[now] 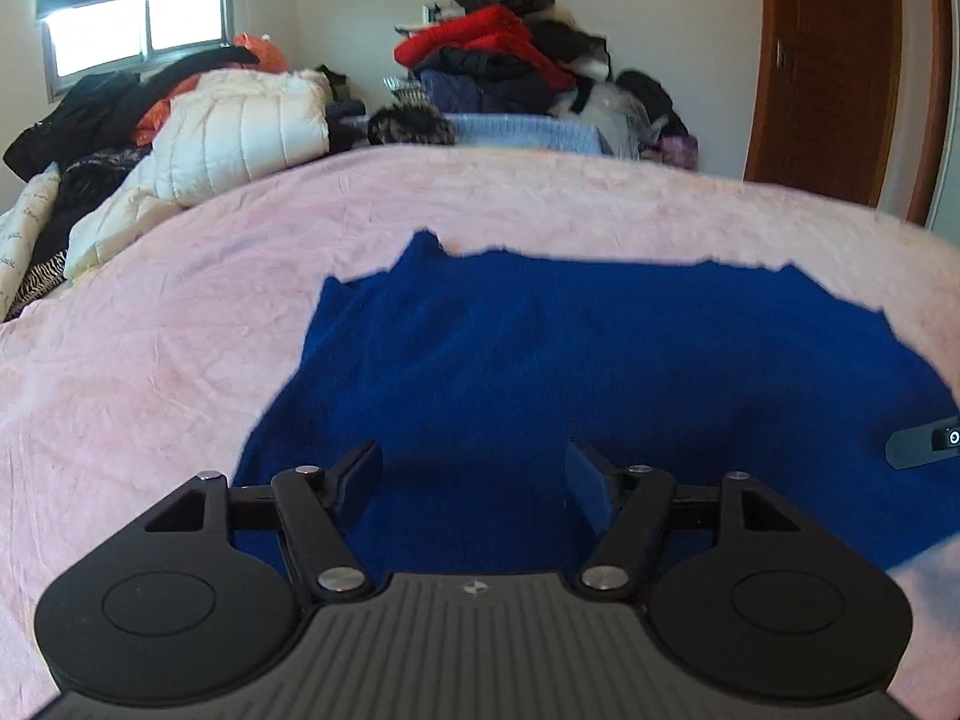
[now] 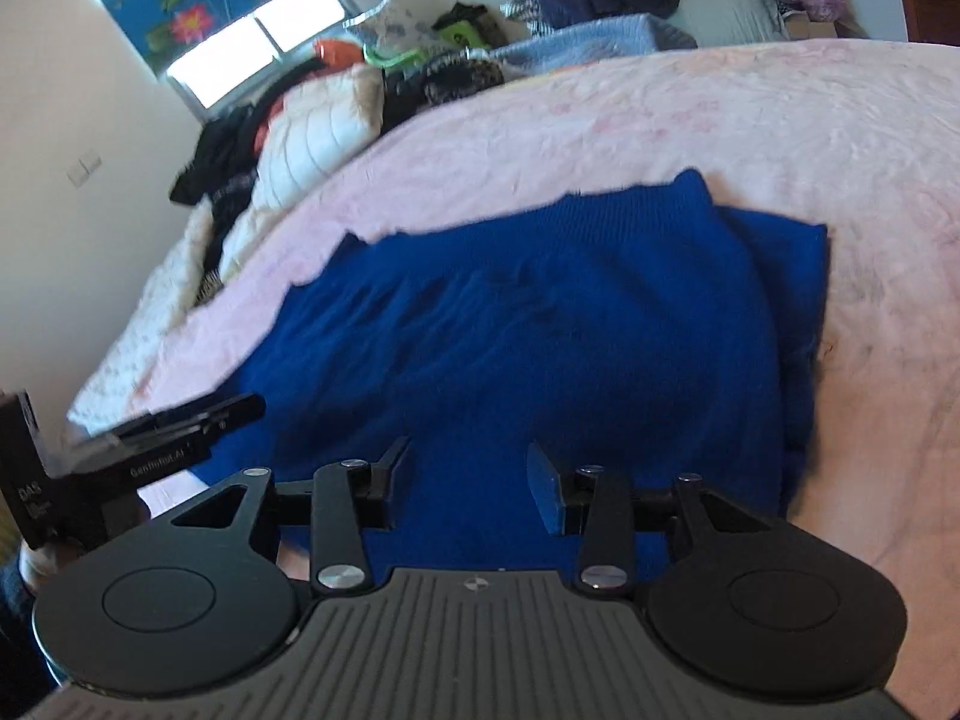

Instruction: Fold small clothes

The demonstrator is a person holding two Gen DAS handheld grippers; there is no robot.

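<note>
Blue knit garment [image 1: 600, 372] lies spread on the pink bed cover [image 1: 180, 330], one piece, near the bed's front edge, apparently laid flat so it can be folded

Far left, by the window [image 1: 138, 30]: heap of coats, dark jacket and one cream padded jacket [image 1: 240, 132]. Seems set aside, not part of the present fold

Left claw [image 1: 474, 480]: jaws apart, nothing between them, hanging over the garment's near left part. No cloth pinched. Likely placed to take the near hem

Right claw [image 2: 468, 480]: jaws apart too, narrower gap, empty, over the near edge at mid-garment. In its view the other tool sits low at left, so the two work side by side along the same edge, one to each side, which suits lifting a hem evenly

Right side of the garment: cloth already doubled over, one thicker layered band [image 2: 792, 300] along that edge. Judged a side or sleeve turned in

Back wall, centre-right: one tall clothes pile [image 1: 504, 60], red on top. Wooden door [image 1: 834, 72] at far right

Count: two claws, one garment in work, two heaps
</note>
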